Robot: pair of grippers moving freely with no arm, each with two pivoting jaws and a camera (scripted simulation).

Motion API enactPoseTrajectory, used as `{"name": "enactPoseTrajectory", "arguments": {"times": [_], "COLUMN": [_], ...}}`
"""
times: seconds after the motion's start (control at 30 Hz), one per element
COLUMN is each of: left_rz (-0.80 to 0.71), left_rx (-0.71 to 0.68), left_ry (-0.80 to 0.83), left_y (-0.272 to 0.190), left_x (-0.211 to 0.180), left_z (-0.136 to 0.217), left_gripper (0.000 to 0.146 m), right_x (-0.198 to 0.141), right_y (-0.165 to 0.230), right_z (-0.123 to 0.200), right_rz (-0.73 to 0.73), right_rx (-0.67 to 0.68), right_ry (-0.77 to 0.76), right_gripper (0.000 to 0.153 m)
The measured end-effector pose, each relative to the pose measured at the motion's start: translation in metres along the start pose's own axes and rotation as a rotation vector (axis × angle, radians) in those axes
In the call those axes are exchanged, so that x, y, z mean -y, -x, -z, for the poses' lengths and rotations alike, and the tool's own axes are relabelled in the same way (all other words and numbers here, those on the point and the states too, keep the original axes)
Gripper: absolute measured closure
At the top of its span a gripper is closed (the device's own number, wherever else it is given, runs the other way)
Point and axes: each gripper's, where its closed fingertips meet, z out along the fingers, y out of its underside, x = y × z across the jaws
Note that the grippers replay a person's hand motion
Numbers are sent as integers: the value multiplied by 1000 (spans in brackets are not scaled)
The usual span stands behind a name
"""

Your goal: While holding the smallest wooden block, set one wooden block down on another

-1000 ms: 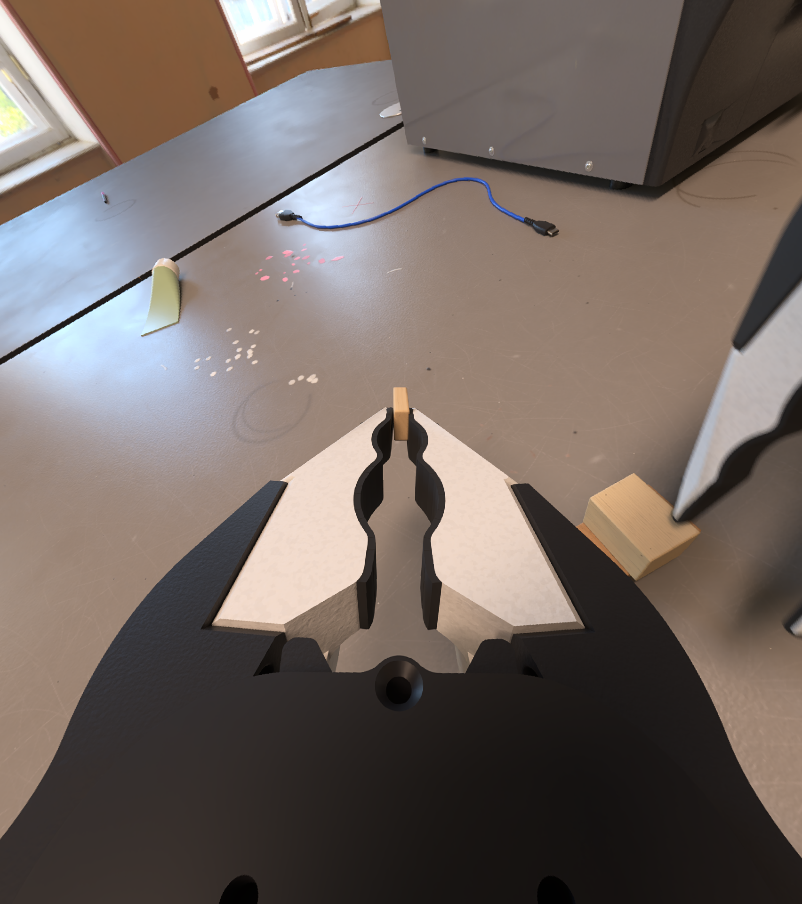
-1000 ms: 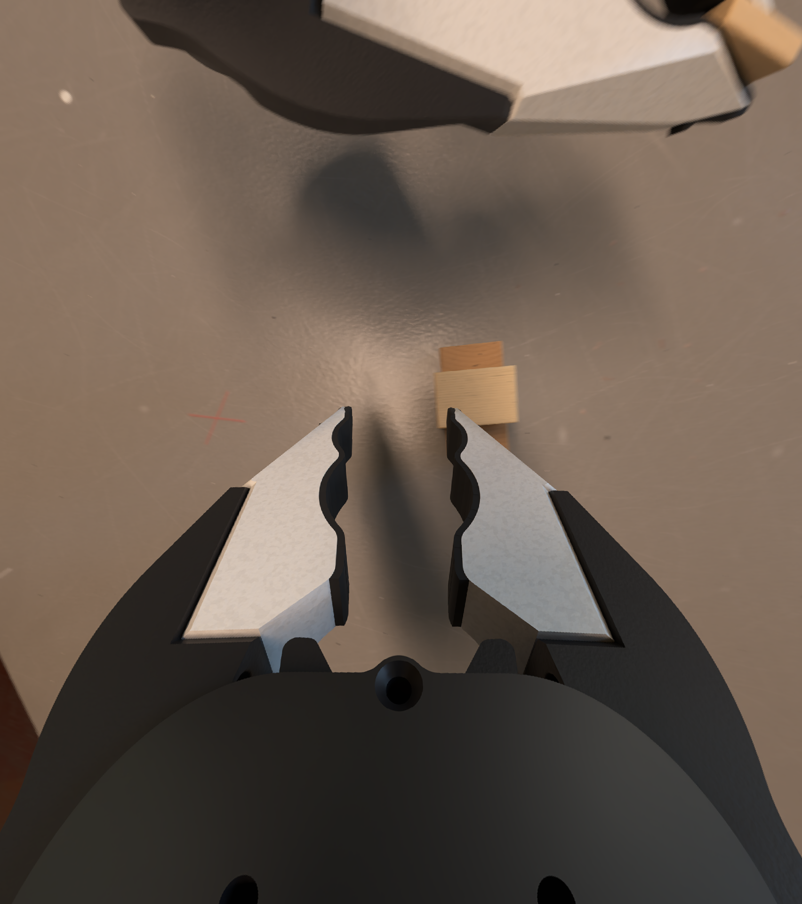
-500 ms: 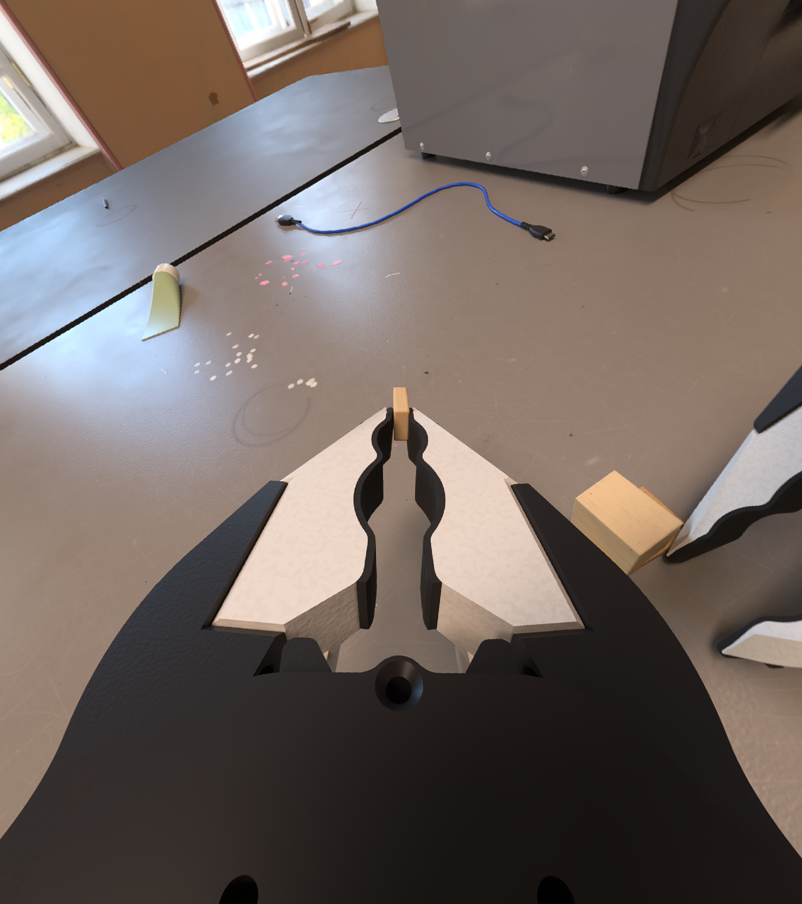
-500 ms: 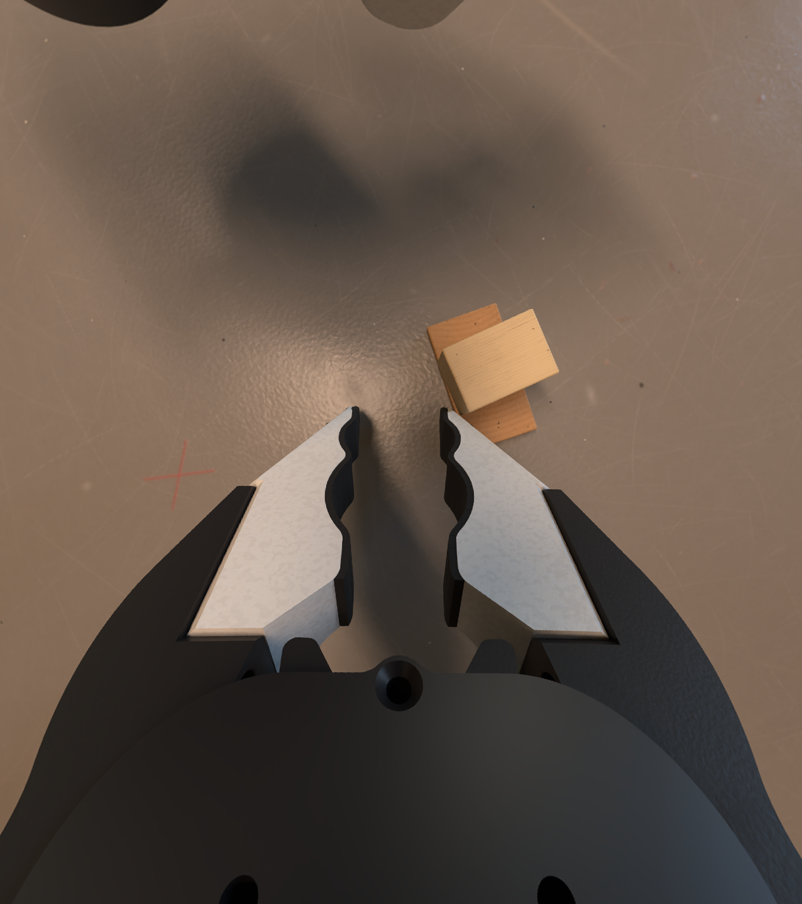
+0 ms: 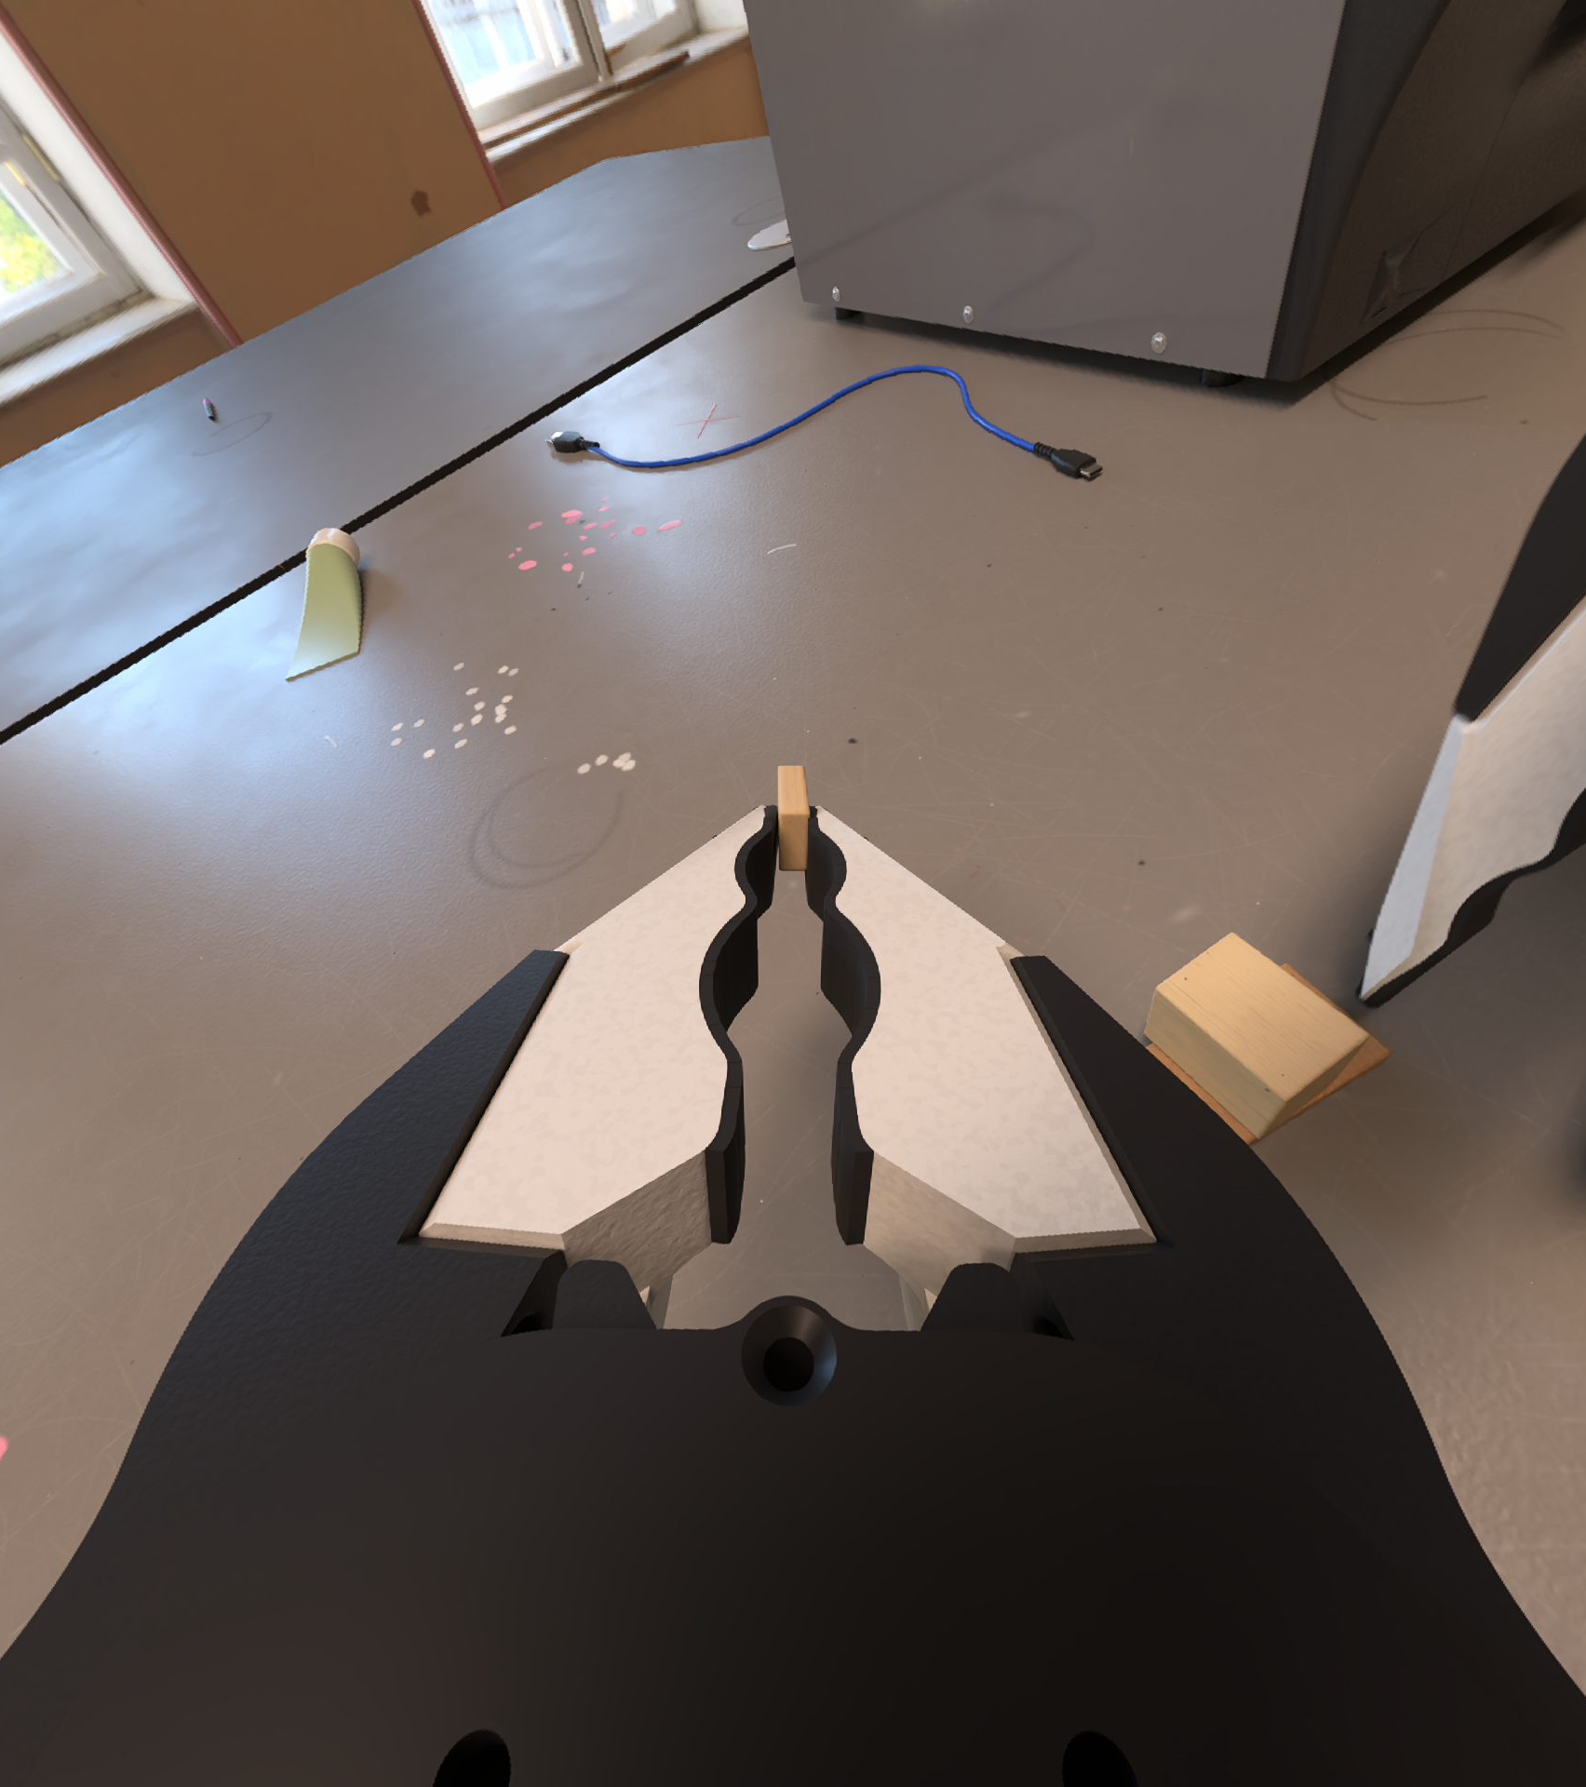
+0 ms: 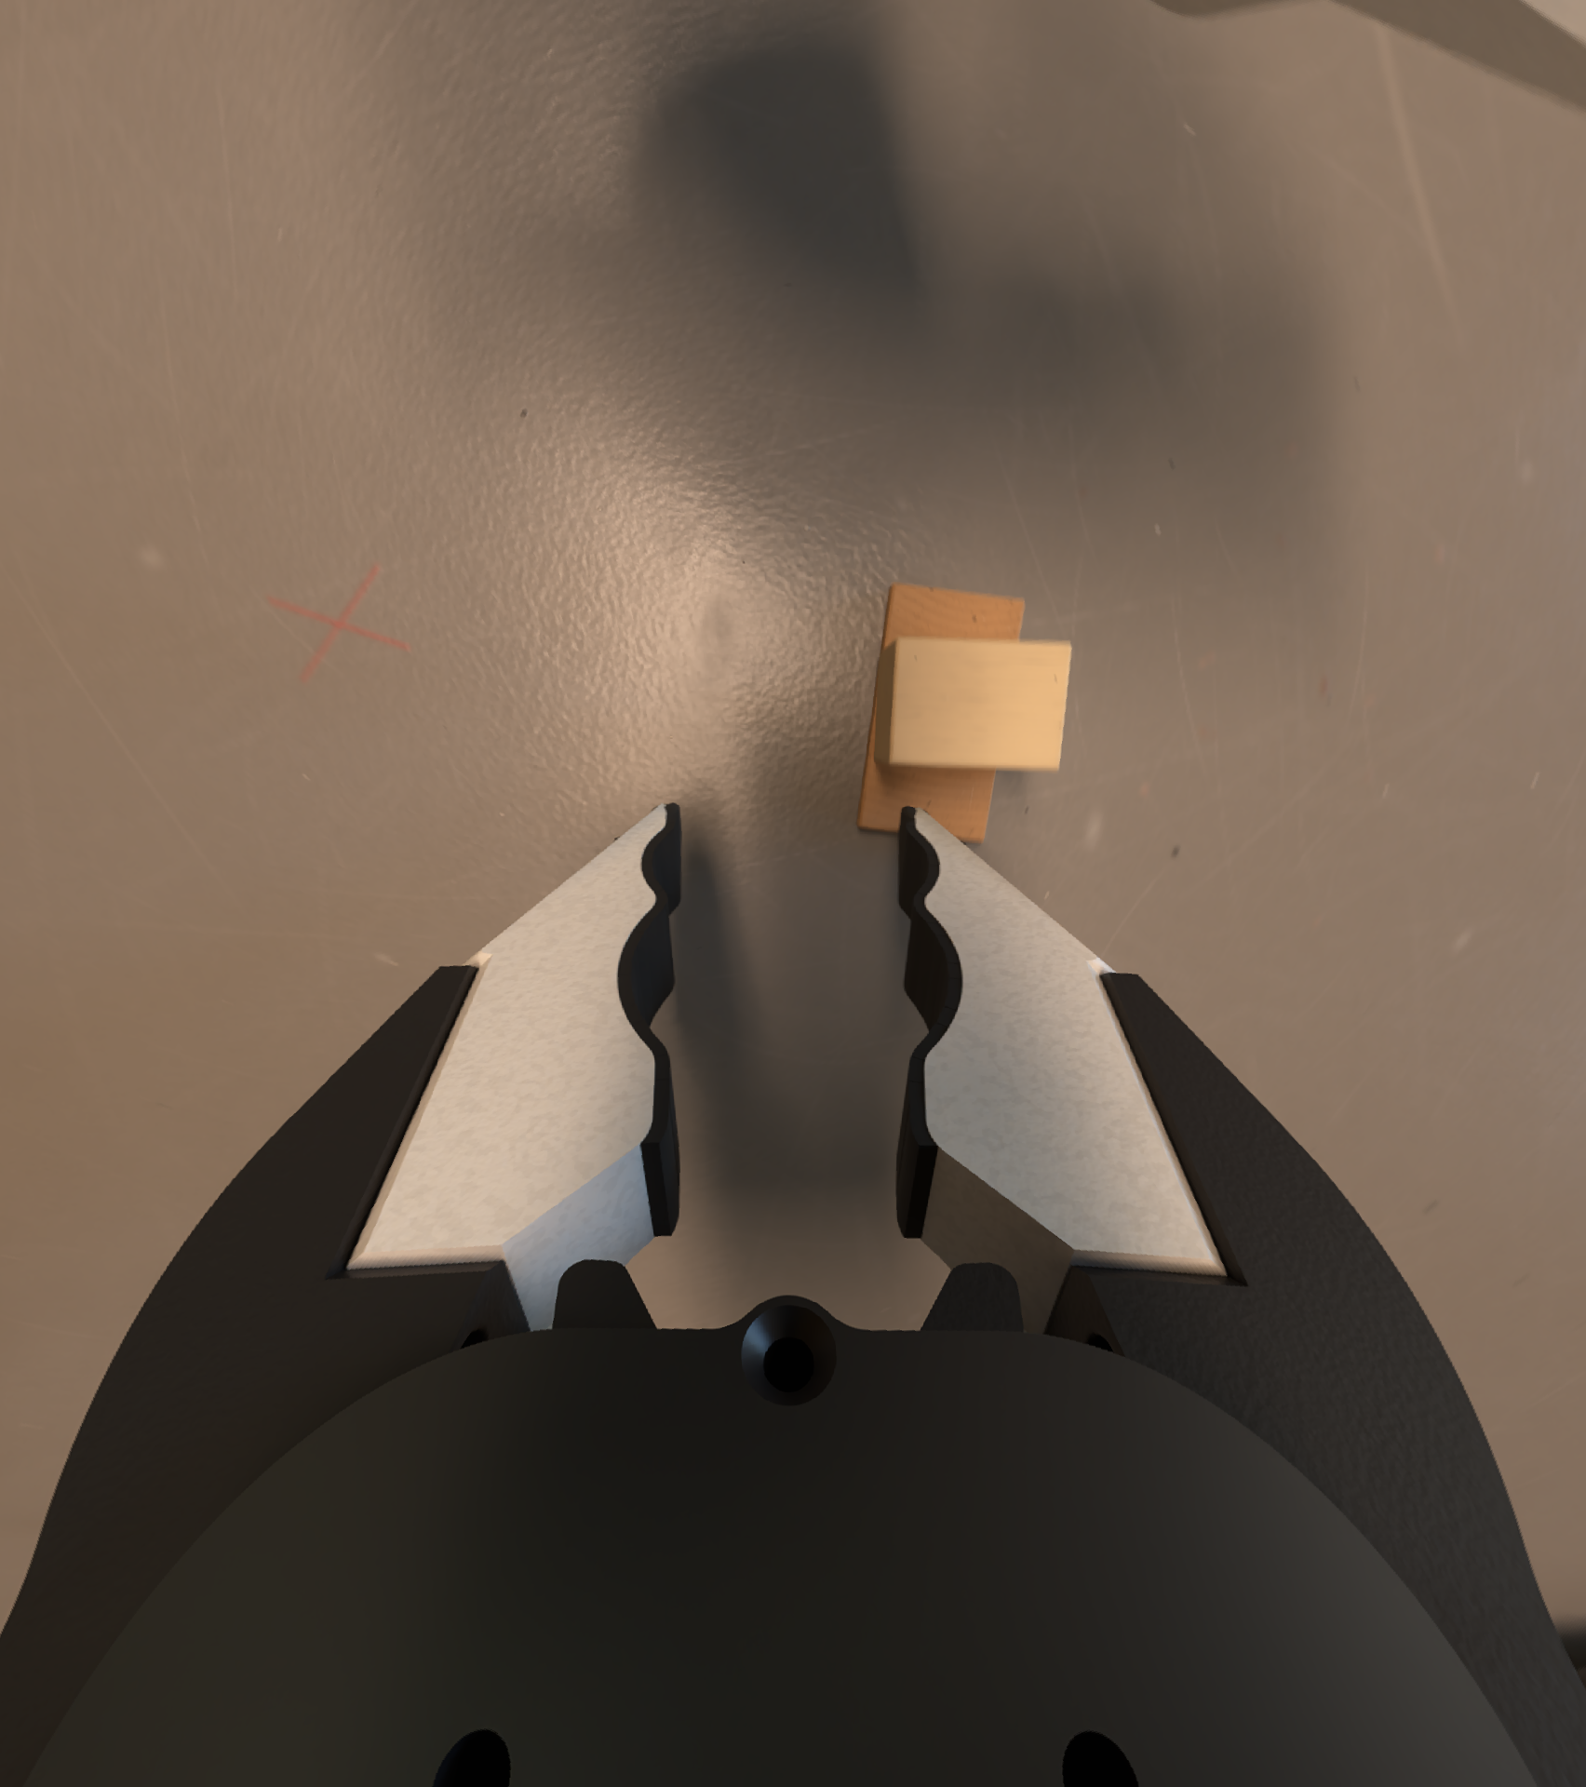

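- Two blocks already stacked: pale thick wooden block [image 6: 973, 704] sits on flat darker wooden slab [image 6: 944, 619], both on grey table [image 6: 286, 338]; stack looks done, top block overhangs slab on one side.
- Key relation: stack lies ahead and just right of the right gripper [image 6: 789, 822], off its centreline; slab's long axis runs along the gripper's pointing direction, top block's long axis crosses it.
- Right gripper is the nearer one; its right fingertip appears at the slab's near corner, contact not certain.
- Right gripper: jaws moderately apart, nothing between them.
- Left gripper [image 5: 791, 822]: jaws nearly together, pinching the smallest wooden block [image 5: 791, 817] at the fingertips, held above the table; the stack is to its right.
- Judgement: only a clear retreat is left, without nudging the stack.
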Motion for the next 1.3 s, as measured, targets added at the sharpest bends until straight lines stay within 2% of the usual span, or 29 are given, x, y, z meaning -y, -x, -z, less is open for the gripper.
{"name": "enactPoseTrajectory", "arguments": {"times": [0.17, 0.3, 0.43, 0.57, 0.63, 0.7, 0.8, 0.9, 1.2, 1.3], "left_rz": [6, 8, 5, 4, 1, 1, 7, 9, 8, 10], "left_rx": [-5, -12, -12, -14, -16, -15, -14, -19, -22, -21], "left_ry": [1, 3, 3, -3, -5, -6, -7, -6, -6, -5], "left_y": [0, -2, -2, -3, -4, -4, -3, -4, -5, -5], "left_x": [-1, -2, -2, 0, 2, 2, 3, 2, 2, 2], "left_z": [-1, -1, 0, 1, 2, 2, 2, 1, 2, 2], "left_gripper": [142, 142, 142, 142, 142, 142, 142, 142, 142, 142], "right_x": [3, 3, -3, -9, -10, -10, -13, -11, 3, 4], "right_y": [16, 24, 20, 10, 9, 10, 15, 15, 2, 5], "right_z": [5, -8, -16, -13, -10, -5, -5, -10, -15, -14], "right_rz": [-413, -566, -563, -463, -449, -459, -583, -642, -522, -531], "right_rx": [-43, -145, -240, -300, -279, -283, -244, -234, -213, -215], "right_ry": [-110, -158, -133, -117, -125, -146, -143, -162, -196, -214], "right_gripper": [104, 115, 120, 130, 129, 127, 114, 113, 107, 104]}}
